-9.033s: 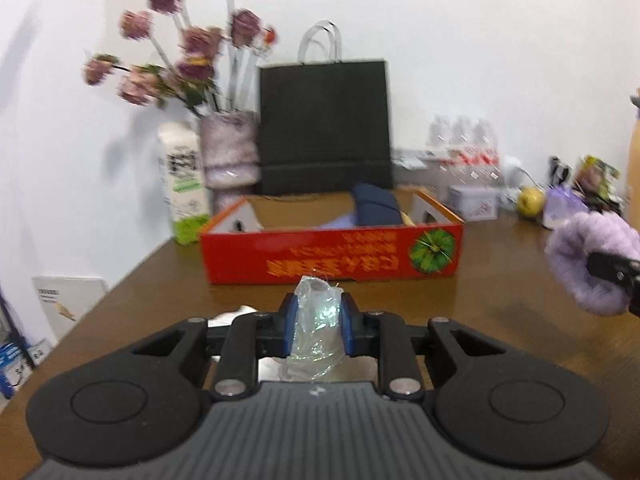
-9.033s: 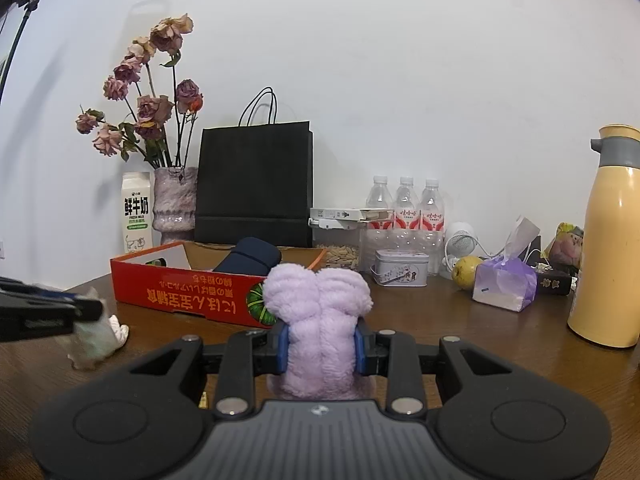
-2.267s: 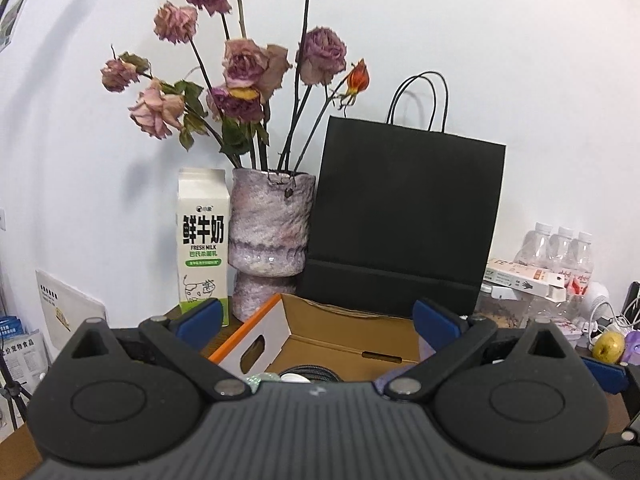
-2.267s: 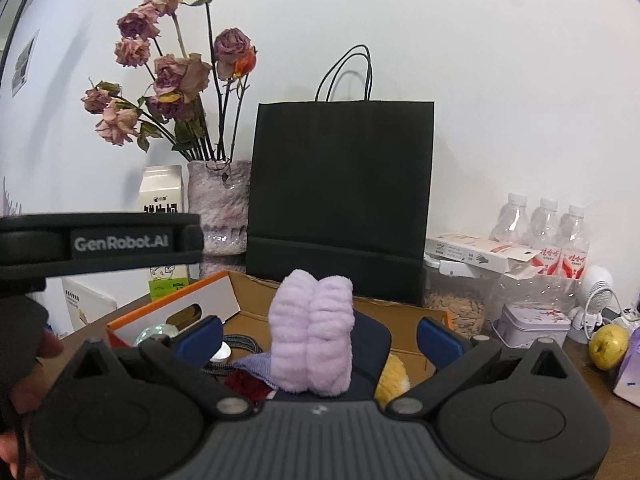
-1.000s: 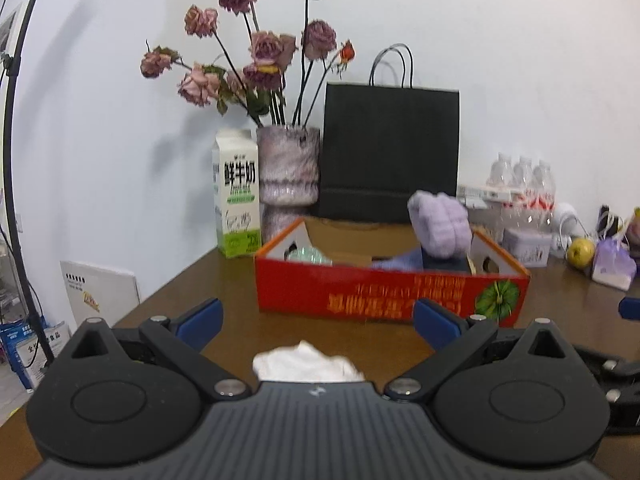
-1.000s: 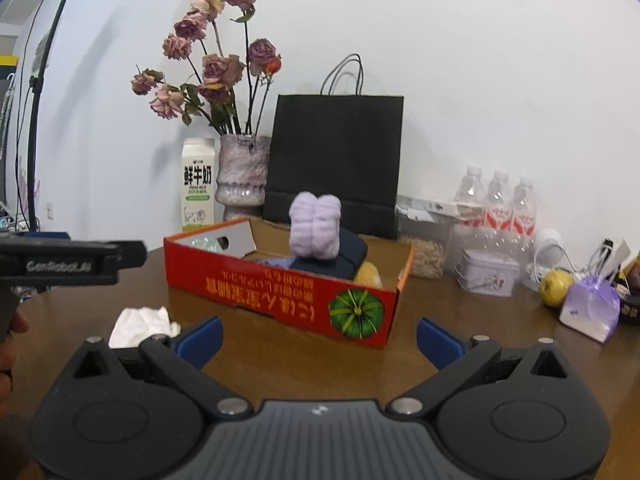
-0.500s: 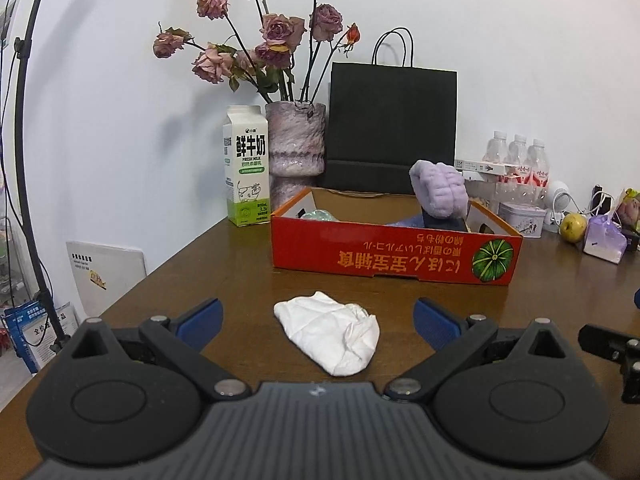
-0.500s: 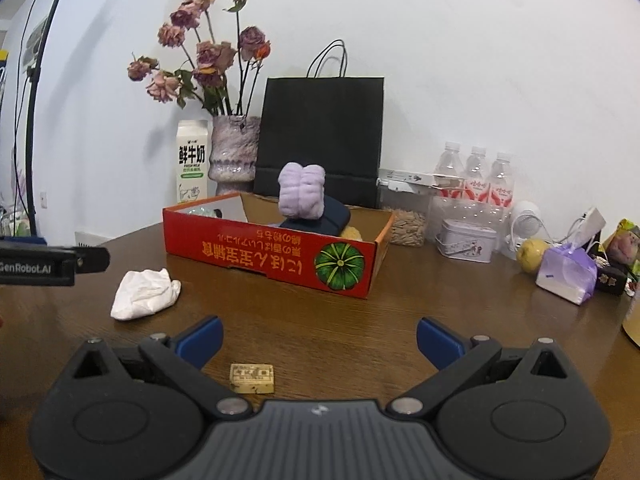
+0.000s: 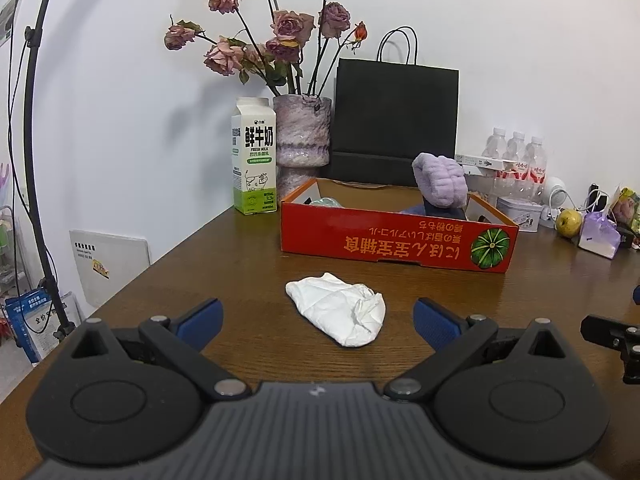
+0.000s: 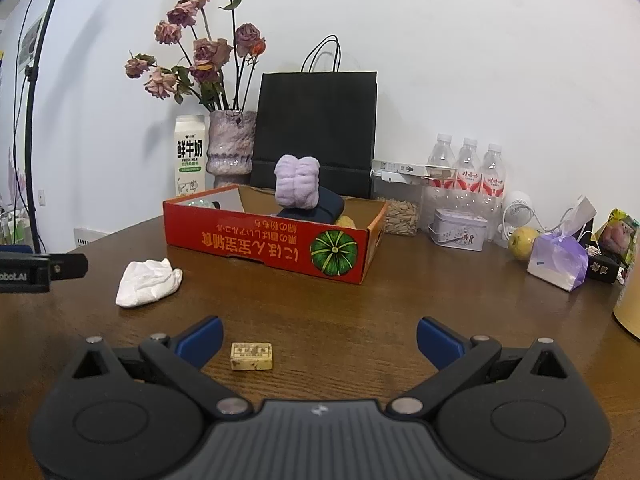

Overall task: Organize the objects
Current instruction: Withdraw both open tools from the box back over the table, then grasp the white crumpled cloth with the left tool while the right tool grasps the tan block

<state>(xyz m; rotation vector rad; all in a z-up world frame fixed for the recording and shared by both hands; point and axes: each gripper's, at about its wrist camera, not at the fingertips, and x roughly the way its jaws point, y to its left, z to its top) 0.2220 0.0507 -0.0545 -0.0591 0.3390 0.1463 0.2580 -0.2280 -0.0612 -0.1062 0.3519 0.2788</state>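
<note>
Left wrist view: the left claw (image 9: 316, 322) is spread wide and empty above the wooden surface (image 9: 224, 264). A crumpled white tissue (image 9: 339, 314) lies just ahead, between its fingers. Beyond it stands the red cardboard box (image 9: 394, 242), with a purple plush roll (image 9: 440, 184) resting on the items inside. Right wrist view: the right claw (image 10: 318, 338) is likewise spread and empty. A small tan packet (image 10: 252, 356) lies on the surface near its left finger (image 10: 200, 340); the tissue lies well to the left, in front of the box.
</note>
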